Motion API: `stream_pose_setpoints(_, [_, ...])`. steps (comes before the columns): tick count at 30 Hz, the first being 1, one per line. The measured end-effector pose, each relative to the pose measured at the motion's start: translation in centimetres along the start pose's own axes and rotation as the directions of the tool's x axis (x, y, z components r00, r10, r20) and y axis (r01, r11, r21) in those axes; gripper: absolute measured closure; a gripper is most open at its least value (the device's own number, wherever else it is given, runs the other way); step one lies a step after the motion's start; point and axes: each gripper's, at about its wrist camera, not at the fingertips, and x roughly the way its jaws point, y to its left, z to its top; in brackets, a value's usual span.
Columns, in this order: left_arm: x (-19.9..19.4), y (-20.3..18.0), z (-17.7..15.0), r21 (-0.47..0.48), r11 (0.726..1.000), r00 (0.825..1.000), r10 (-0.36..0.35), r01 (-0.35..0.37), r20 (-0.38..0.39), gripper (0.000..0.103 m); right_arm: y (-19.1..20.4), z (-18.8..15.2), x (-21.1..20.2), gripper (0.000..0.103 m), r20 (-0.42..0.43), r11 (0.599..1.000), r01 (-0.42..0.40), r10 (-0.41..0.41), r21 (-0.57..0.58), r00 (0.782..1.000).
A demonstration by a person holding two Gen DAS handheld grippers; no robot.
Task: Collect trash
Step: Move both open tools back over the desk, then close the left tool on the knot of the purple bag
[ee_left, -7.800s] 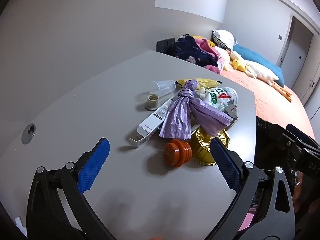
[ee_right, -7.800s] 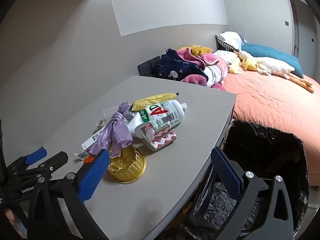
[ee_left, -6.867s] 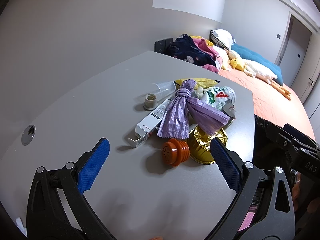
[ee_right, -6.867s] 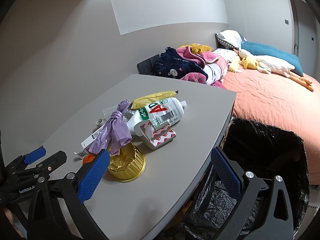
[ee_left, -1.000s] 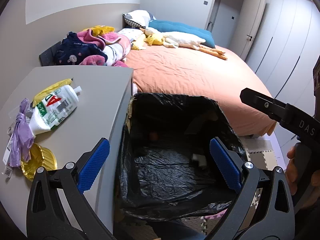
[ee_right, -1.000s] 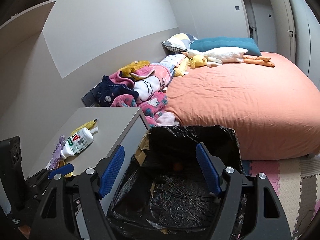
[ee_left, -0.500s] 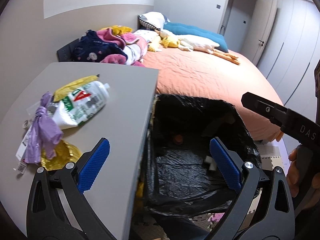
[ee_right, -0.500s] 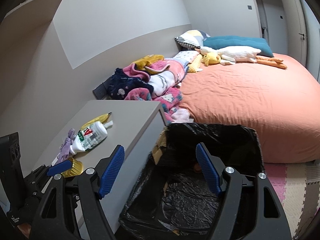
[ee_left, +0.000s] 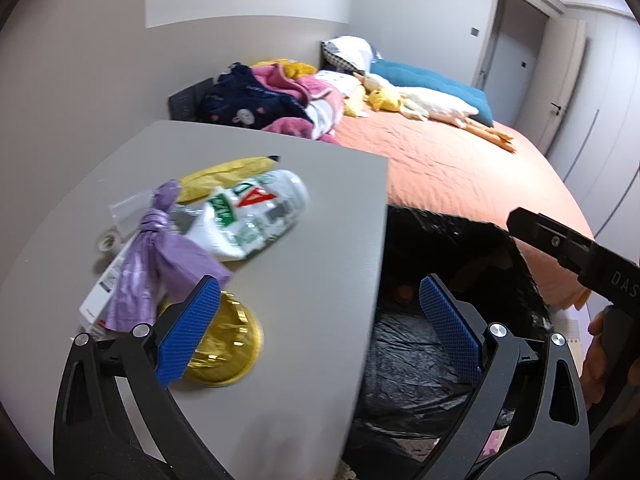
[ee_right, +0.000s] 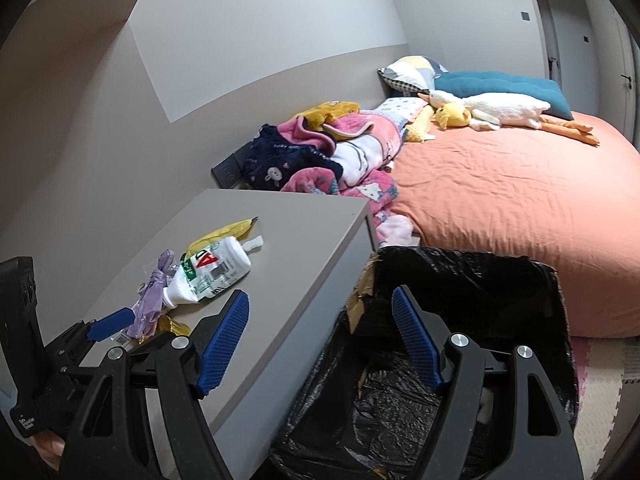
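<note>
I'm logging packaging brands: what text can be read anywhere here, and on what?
"AD": red letters on the white plastic bottle lying on the grey table.
"DAS": on the right tool's black body, cut off.
White carton's print and bottle's small print: too blurred.

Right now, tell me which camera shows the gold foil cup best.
The left wrist view. There the gold foil cup lies close and large on the table, partly behind a blue finger pad. In the right wrist view only a small gold sliver shows under the purple bag.
</note>
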Motion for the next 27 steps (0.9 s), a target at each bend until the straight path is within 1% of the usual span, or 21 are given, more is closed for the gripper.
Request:
stream_pose_setpoints(6, [0.1, 2.6, 0.2, -0.019, 0.998, 0.998, 0.063, -0.063, 0.013, 0.007, 1.9, 0.0, 1.8, 0.028, -0.025, 0.999, -0.031, 0.031, -0.017, 0.999])
stream_pose_setpoints(11, [0.3, 4.9, 0.5, -0.043, 0.995, 0.996, 0.089, -0.089, 0.013, 0.007, 3.1, -0.1, 3.0, 0.028, -0.040, 0.999, -0.048, 0.047, -0.026, 0.998])
stream_pose_setpoints(15, [1.0, 6.4, 0.8, -0.057, 0.993, 0.994, 0.108, -0.108, -0.001, 0.016, 3.9, -0.2, 4.0, 0.028, -0.053, 0.998, -0.056, 0.055, -0.029, 0.997])
stream_pose_setpoints(17, [1.5, 7.1, 0.8, -0.060, 0.991, 0.993, 0.117, -0.117, -0.009, 0.018, 4.2, -0.2, 4.5, 0.028, -0.060, 0.998, -0.059, 0.057, -0.031, 0.997])
stream_pose_setpoints(22, [2.9, 8.9, 0.8, -0.079, 0.988, 0.991, 0.127, -0.130, -0.044, 0.031, 5.0, -0.3, 5.8, 0.028, -0.077, 0.997, -0.069, 0.066, -0.039, 0.995])
stream_pose_setpoints(23, [3.2, 9.3, 0.8, -0.088, 0.988, 0.991, 0.125, -0.130, -0.053, 0.031, 5.2, -0.3, 6.0, 0.028, -0.080, 0.997, -0.072, 0.068, -0.040, 0.994])
stream_pose_setpoints(25, [3.6, 10.0, 1.0, -0.101, 0.987, 0.991, 0.117, -0.123, -0.064, 0.036, 5.4, -0.3, 6.4, 0.028, -0.084, 0.996, -0.075, 0.071, -0.044, 0.994])
stream_pose_setpoints(27, [4.0, 10.6, 0.9, -0.112, 0.986, 0.990, 0.117, -0.126, -0.079, 0.036, 5.7, -0.4, 6.8, 0.028, -0.089, 0.996, -0.079, 0.075, -0.048, 0.993])
